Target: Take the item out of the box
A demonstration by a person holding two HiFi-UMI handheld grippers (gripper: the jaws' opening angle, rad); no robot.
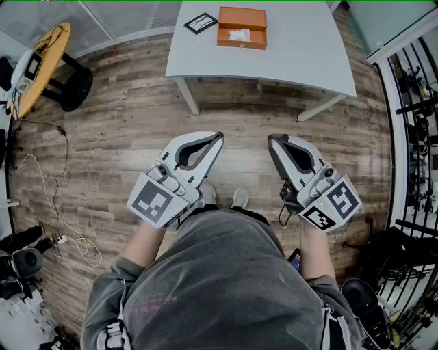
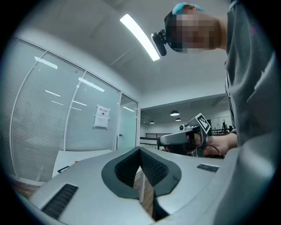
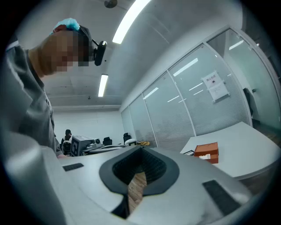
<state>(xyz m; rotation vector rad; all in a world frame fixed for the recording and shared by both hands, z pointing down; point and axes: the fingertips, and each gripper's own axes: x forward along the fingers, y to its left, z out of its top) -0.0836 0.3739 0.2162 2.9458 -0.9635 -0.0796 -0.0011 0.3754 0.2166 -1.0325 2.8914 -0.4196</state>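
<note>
Far off on the white table [image 1: 294,55] sits the orange box [image 1: 242,27], open, with a white item [image 1: 239,35] lying inside it. Just left of the box lies a black-and-white card [image 1: 200,23]. Well short of the table, over the wood floor [image 1: 123,116] and near the person's body, the left gripper [image 1: 220,135] and right gripper [image 1: 272,139] are side by side and apart. Each has its jaws closed together on nothing.

The white item [image 1: 239,34] inside the orange box [image 1: 243,17] is too small to identify
</note>
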